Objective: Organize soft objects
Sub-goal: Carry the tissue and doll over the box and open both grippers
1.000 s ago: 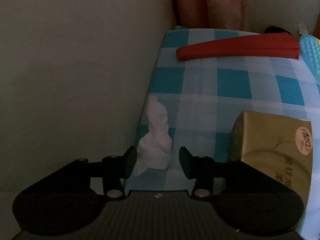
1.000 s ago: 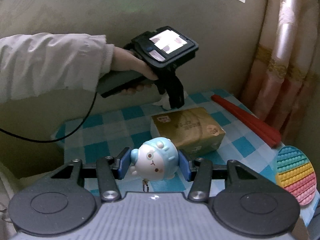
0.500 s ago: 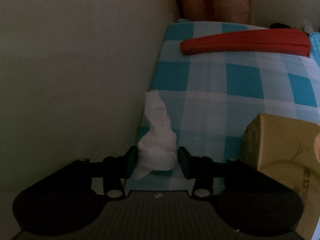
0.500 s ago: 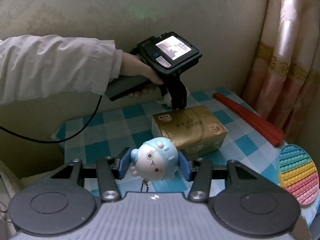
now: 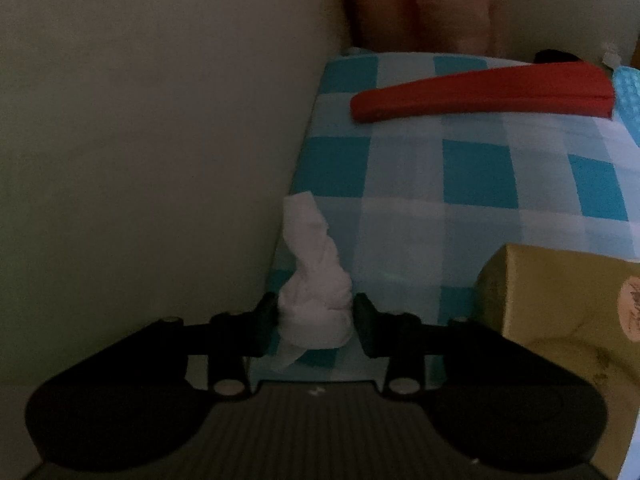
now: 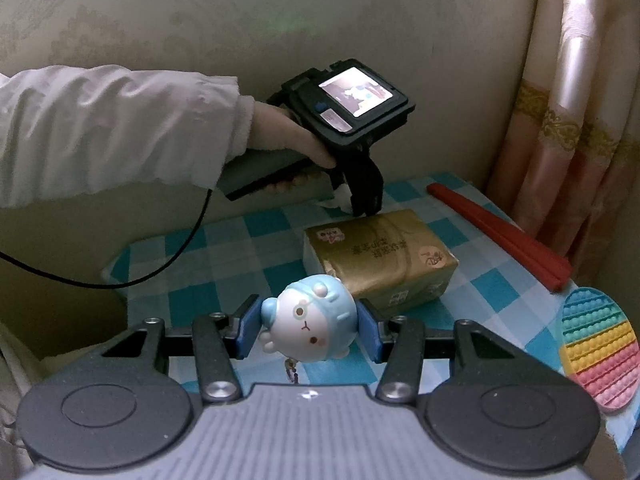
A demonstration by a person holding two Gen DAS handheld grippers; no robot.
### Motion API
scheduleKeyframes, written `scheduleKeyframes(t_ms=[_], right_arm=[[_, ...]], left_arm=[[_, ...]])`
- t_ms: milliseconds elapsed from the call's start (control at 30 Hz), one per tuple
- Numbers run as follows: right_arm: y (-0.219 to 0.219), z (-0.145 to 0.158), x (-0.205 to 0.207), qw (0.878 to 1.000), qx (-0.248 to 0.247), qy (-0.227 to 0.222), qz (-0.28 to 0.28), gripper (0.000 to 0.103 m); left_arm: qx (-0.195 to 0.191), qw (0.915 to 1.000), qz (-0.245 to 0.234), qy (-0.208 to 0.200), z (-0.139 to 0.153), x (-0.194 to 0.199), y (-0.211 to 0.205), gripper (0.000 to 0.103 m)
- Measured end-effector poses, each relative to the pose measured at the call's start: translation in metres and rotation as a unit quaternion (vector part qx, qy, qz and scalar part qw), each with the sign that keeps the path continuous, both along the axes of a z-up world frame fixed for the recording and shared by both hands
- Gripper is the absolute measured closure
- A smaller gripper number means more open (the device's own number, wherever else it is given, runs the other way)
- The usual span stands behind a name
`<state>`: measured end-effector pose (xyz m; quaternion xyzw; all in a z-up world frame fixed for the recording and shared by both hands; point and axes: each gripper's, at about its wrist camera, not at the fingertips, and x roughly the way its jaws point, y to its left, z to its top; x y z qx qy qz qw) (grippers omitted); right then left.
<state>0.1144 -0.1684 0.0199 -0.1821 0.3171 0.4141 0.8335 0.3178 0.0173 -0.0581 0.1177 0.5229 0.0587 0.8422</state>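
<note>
A crumpled white tissue (image 5: pixel 316 300) lies at the left edge of the blue-checked tablecloth (image 5: pixel 420 216). My left gripper (image 5: pixel 314 320) is closing on it, and both pads touch its sides. In the right wrist view that left gripper (image 6: pixel 360 210) points down at the tissue (image 6: pixel 339 200) behind the gold tissue pack (image 6: pixel 380 256). Near the front of the table, my right gripper (image 6: pixel 308 326) is shut on a small blue-and-white round toy (image 6: pixel 310 312), whose charm hangs below it.
A red folded fan (image 6: pixel 500 232) lies along the table's right side, and a rainbow bubble mat (image 6: pixel 596 344) lies at the right front. A beige padded wall (image 5: pixel 140 140) runs right beside the tissue. Curtains (image 6: pixel 580 100) hang at the right. A person's sleeve (image 6: pixel 120 132) reaches in from the left.
The left gripper's fingers have drawn in from either side of the tissue until they touch it. The right gripper and its toy have kept still.
</note>
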Motion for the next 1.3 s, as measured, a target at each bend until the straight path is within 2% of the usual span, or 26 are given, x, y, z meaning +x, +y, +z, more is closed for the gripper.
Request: scheduleKeyframes(t_ms=[267,533,633,900,1000,1300], right_arm=[[-0.005,0.003,-0.004,1.0,0.006,0.002,-0.011,0.047],[-0.012,0.005,-0.015,0.999,0.008,0.006,-0.037,0.047],[-0.014,0.004,-0.021,0.997,-0.009,0.004,-0.073,0.047],[-0.031,0.007,-0.043,0.99,-0.028,0.012,-0.136,0.047],[-0.036,0.009,-0.053,0.987,-0.042,0.011,-0.155,0.047],[-0.07,0.018,-0.078,0.978,-0.042,0.003,-0.202,0.047]], left_arm=[[-0.021,0.9991,-0.033,-0.019,0.036,-0.027,-0.008,0.064],[-0.063,0.9934,-0.091,-0.03,0.074,-0.085,-0.02,0.064],[-0.072,0.9887,-0.128,-0.03,0.082,-0.109,-0.033,0.064],[-0.091,0.9692,-0.227,-0.027,0.094,-0.156,-0.081,0.064],[-0.102,0.9632,-0.247,-0.025,0.094,-0.162,-0.094,0.064],[-0.122,0.9449,-0.302,-0.029,0.103,-0.182,-0.133,0.064]])
